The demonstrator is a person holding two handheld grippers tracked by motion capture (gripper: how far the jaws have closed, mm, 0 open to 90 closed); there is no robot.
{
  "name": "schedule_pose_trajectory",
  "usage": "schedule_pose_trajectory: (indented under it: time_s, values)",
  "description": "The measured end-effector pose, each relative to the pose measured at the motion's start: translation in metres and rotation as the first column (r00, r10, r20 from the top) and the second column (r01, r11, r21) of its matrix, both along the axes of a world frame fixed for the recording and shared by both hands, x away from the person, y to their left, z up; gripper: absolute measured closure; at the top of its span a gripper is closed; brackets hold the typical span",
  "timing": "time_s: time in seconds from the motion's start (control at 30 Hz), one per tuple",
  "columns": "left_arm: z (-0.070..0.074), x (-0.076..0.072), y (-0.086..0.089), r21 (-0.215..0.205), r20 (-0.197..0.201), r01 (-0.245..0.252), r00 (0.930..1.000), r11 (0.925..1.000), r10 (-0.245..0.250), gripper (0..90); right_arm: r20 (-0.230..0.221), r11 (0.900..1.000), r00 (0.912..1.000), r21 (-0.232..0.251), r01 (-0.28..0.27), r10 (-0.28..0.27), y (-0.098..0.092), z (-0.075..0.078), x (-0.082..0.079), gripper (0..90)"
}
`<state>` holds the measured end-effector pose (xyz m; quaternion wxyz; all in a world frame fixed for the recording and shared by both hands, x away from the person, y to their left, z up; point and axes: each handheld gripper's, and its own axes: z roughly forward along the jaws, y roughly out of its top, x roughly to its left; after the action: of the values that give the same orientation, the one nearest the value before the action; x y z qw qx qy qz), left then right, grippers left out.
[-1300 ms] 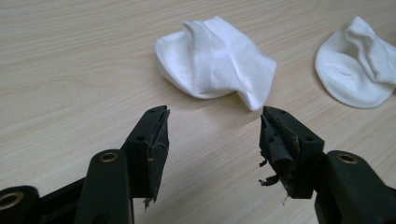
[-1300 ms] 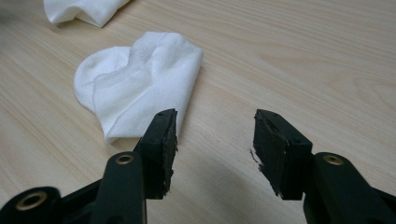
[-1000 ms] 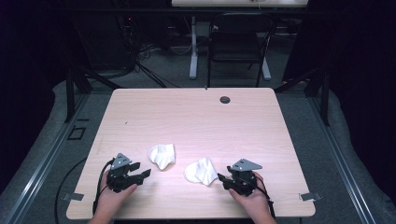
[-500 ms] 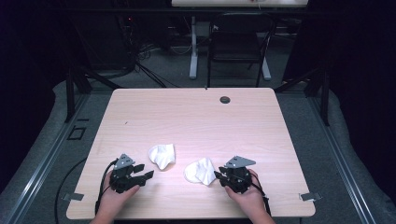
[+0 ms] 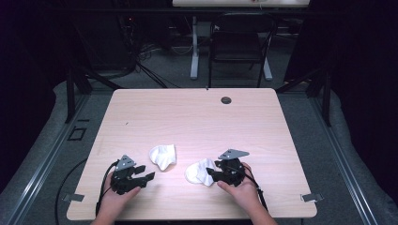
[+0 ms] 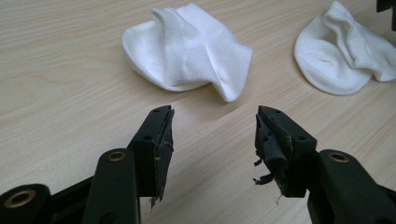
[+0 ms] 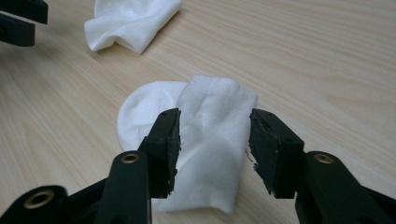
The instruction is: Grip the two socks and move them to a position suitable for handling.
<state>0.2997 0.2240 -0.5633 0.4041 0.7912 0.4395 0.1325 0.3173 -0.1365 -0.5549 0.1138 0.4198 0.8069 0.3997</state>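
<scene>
Pale wood-grain tabletop [image 5: 197, 117], smooth and matte, dark room behind it where the cables and chair legs are hard to make out. Using the right sock [image 5: 199, 172] as the landmark: far to its left the left gripper [image 5: 141, 177] sits with jaws spread and nothing in them, frayed pad rubber showing. Just left of it lies the left sock [image 5: 163, 155], crumpled ribbed white knit. Right gripper [image 7: 212, 140] straddles the right sock's cuff, jaws just reopened, pads not pressing; the sock's near end is cut off.
</scene>
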Motion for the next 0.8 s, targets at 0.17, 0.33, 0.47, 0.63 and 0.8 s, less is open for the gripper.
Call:
schedule_pose_trajectory:
  time_s: [0.17,0.33,0.47,0.63,0.8]
  values:
    - [0.0,0.001,0.001,-0.005,-0.007,0.001,1.0,1.0,-0.001,46.7,-0.02,1.0,0.9997,0.018,0.012,-0.011,0.004,-0.005,0.005,48.9]
    - [-0.001,0.002,0.0,-0.005,-0.008,0.004,1.0,1.0,-0.004,46.7,-0.003,0.999,0.9996,-0.018,0.029,-0.029,0.007,-0.006,0.006,52.6]
    - [-0.001,0.002,0.0,0.005,-0.008,0.011,0.9999,0.9999,-0.011,46.7,0.025,0.997,0.9992,-0.068,0.034,-0.032,0.007,-0.01,0.003,66.7]
    - [-0.001,0.002,0.0,-0.003,-0.006,0.008,0.9999,1.0,-0.008,46.6,0.049,0.998,0.9987,-0.063,0.02,-0.017,0.007,-0.017,-0.001,78.0]
    - [0.0,0.001,0.001,-0.007,-0.007,0.007,0.9999,1.0,-0.007,46.6,0.026,0.995,0.9996,-0.101,-0.005,0.008,0.009,-0.021,-0.001,81.3]
